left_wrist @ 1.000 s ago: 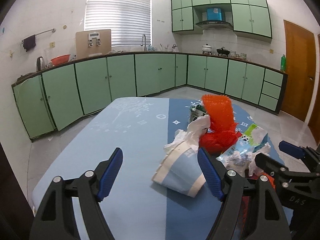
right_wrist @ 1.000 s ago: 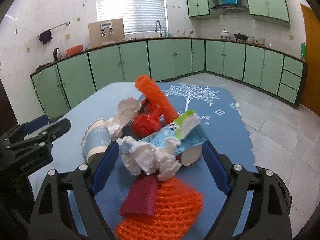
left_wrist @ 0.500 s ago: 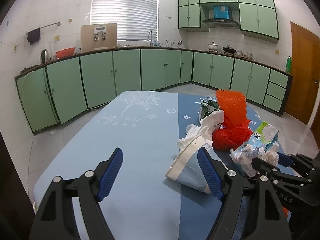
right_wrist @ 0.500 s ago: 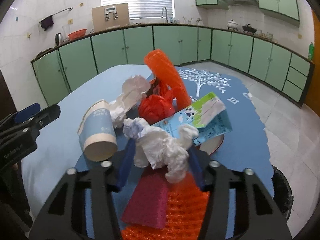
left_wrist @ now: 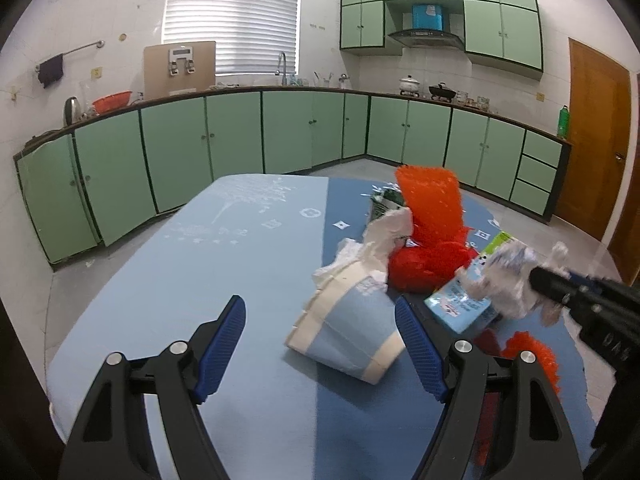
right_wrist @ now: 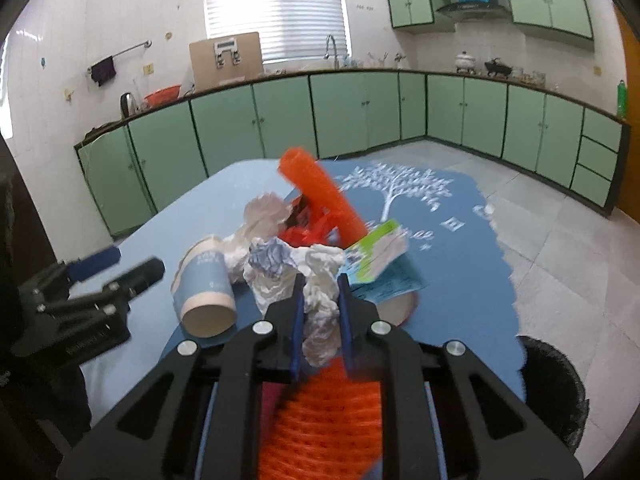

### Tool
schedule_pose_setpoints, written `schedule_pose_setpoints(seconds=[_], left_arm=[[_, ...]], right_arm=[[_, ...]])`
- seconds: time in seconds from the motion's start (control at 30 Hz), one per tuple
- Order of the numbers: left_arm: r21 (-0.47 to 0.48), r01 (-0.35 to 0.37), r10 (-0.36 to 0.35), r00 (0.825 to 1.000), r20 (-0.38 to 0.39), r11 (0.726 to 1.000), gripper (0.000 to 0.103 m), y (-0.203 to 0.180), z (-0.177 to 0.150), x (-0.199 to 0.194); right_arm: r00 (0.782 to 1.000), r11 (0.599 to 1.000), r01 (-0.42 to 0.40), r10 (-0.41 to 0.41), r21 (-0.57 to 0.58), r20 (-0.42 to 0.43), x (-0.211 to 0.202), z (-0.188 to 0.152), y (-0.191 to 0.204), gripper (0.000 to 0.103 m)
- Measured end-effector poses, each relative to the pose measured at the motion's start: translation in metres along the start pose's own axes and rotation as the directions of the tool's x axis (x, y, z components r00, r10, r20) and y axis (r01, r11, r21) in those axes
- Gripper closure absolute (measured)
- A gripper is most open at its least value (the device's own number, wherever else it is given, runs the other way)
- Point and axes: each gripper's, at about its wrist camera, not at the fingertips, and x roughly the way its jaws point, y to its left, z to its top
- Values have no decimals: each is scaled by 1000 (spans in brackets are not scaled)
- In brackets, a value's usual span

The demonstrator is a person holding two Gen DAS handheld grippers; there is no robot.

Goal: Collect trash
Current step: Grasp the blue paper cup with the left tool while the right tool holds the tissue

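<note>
On the desk (left_wrist: pixel 224 264), a blue cloth with a pile of trash lying at its right side. At the left, the left claw (left_wrist: pixel 320 344) held low and tipped down a little, blue pads wide apart, gripping nothing. Just past its right pad, a blue paper cup (left_wrist: pixel 352 332) lying on its side, with white tissue poking out of its far end. Behind the cup, an orange net tube (left_wrist: pixel 430 204) leaning up over a red bag (left_wrist: pixel 424 264). Next to those, a blue and green carton (left_wrist: pixel 460 304). Farther right, the right claw (right_wrist: pixel 320 304) reaching in, also tipped down a little, pads just squeezed nearly together on a crumpled white paper wad (right_wrist: pixel 316 276), pinched tight between them. Under that claw, an orange mesh sheet (right_wrist: pixel 320 420). At the far right, down on the floor, a black bin (right_wrist: pixel 556 384).
</note>
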Motion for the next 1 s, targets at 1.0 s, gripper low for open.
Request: schedule_pose_setpoints(seconds=[1.0], left_arm=[[-7,-89,88,989,-118,996,43,-34,-13,51]], right_arm=[[999,999,25,-25,38,-24,9,-13,-28,89]])
